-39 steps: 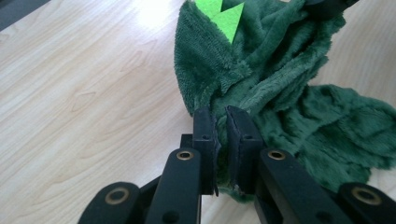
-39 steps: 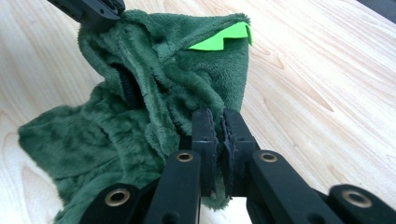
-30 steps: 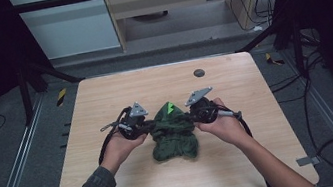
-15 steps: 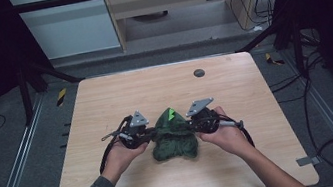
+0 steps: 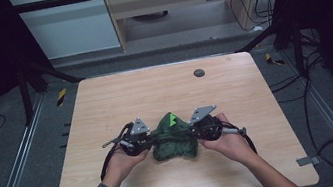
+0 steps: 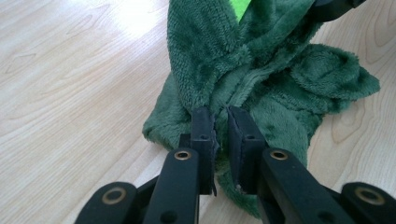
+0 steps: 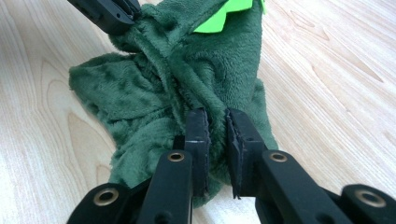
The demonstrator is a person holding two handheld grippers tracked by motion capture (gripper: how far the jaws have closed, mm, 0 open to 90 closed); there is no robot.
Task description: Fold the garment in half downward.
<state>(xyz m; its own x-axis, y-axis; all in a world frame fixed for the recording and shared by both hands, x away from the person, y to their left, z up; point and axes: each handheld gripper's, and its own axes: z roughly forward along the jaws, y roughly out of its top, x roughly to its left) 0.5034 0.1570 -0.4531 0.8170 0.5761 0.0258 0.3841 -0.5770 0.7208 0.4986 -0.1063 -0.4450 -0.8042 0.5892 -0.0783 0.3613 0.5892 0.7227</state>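
Lying between both tools, green fleece garment [image 5: 174,140] is pinched by each.

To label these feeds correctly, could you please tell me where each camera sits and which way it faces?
High view: above the person's side, facing forward and down on the table; forearms, left gripper, right gripper.
Left gripper view: rides the left gripper, along its jaws pinching the green fleece garment.
Right gripper view: rides the right gripper, jaws pinching the same fleece.
Shared: both gripper views show the garment's bright green patch.
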